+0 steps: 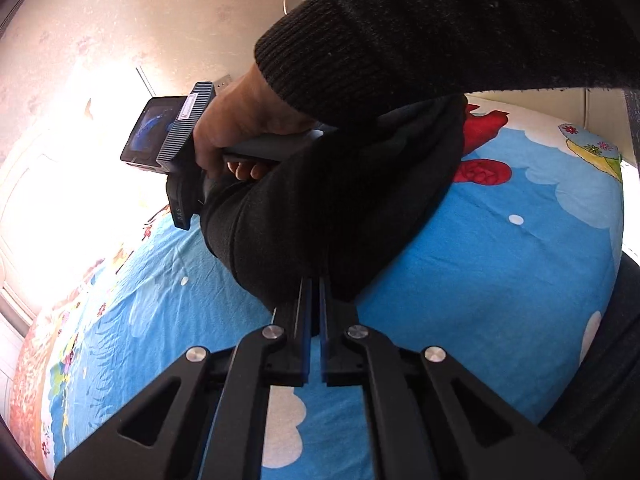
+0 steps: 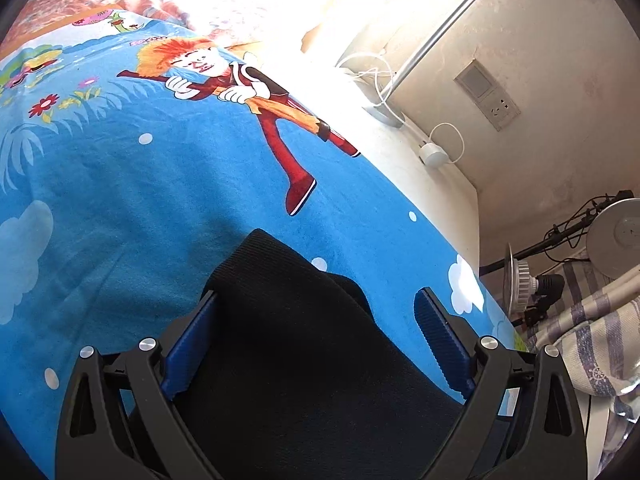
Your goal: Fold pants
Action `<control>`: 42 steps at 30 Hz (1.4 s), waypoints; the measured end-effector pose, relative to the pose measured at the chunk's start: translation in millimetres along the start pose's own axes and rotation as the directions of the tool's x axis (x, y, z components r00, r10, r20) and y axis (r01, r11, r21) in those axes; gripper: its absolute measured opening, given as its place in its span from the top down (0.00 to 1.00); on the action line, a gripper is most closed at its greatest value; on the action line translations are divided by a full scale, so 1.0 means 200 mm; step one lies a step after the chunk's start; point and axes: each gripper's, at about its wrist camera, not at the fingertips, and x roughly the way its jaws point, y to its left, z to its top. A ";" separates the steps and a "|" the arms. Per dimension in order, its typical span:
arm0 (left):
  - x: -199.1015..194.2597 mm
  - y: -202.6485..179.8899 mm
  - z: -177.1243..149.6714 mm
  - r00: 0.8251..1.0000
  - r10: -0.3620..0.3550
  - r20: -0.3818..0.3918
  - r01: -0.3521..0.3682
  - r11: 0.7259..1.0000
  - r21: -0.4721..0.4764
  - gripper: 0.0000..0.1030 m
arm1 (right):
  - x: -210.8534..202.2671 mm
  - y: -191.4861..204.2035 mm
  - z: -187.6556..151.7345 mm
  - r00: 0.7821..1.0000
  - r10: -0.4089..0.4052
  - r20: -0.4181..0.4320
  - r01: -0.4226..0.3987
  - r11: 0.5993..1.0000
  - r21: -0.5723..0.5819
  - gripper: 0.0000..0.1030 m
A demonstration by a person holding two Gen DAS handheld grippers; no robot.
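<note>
The black pants (image 1: pixel 336 208) lie bunched on the blue cartoon bedsheet (image 1: pixel 500 280). My left gripper (image 1: pixel 316 284) is shut on an edge of the pants, its blue pads pressed close on the cloth. In the left wrist view the person's hand holds the right gripper's body (image 1: pixel 176 136) over the far end of the pants; its fingers are hidden there. In the right wrist view my right gripper (image 2: pixel 316 300) is open, its blue pads (image 2: pixel 436 336) wide apart, with a fold of the black pants (image 2: pixel 304 340) lying between them.
The bed's sheet (image 2: pixel 120 184) carries a cartoon figure (image 2: pixel 248 92). Beyond the bed edge are a lamp base with white cables (image 2: pixel 384 108), a wall socket (image 2: pixel 500 110), a round lamp (image 2: pixel 616 236) and a striped cloth (image 2: pixel 592 336). Bright window light washes out the far side.
</note>
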 end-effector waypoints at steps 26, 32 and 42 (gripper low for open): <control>1.12 1.24 0.02 0.647 -0.707 0.286 0.445 0.045 -0.894 0.90 | -0.69 0.18 -0.81 0.985 0.160 0.067 -0.171 0.965 0.197 0.16; 1.18 1.43 0.12 0.760 -0.584 0.286 0.399 0.072 -0.914 0.82 | -0.69 0.18 -0.80 0.984 0.165 0.068 -0.176 0.962 0.209 0.15; 1.33 1.32 0.22 0.697 -0.714 0.062 0.306 0.219 -0.927 0.75 | -0.68 0.17 -0.80 0.982 0.167 0.092 -0.184 0.957 0.223 0.15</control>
